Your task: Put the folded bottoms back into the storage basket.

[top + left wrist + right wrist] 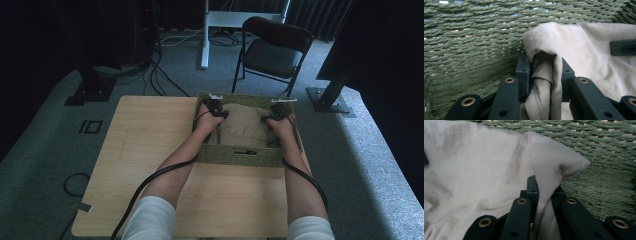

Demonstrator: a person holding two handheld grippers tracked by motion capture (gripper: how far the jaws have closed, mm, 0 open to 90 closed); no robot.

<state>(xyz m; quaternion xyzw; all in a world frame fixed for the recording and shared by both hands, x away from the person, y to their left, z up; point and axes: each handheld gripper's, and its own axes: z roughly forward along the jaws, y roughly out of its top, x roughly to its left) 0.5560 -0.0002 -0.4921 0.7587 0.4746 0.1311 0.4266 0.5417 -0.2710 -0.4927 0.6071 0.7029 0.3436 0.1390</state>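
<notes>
Beige cloth (243, 126): soft woven fabric, creased, folded, lying inside basket (235, 156). Left gripper (541, 75): black jaws clamped on bunched cloth corner. Right gripper (543, 195): pinching opposite corner fold. Basket: rectangular, olive-green twisted-rope weave, on pale wood-grain table (145, 145).

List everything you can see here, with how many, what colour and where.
cloth: one, beige, inside the basket
basket: one, green woven, on the far right part of the table
table: one, light wood, centre
folding chair: one, black, on the carpet behind the table
white stand: one, behind the table
left tool: one, black, in the basket, shut on a cloth corner
right tool: one, black, in the basket, shut on the other corner
forearms: two, white sleeves, reaching in from below
</notes>
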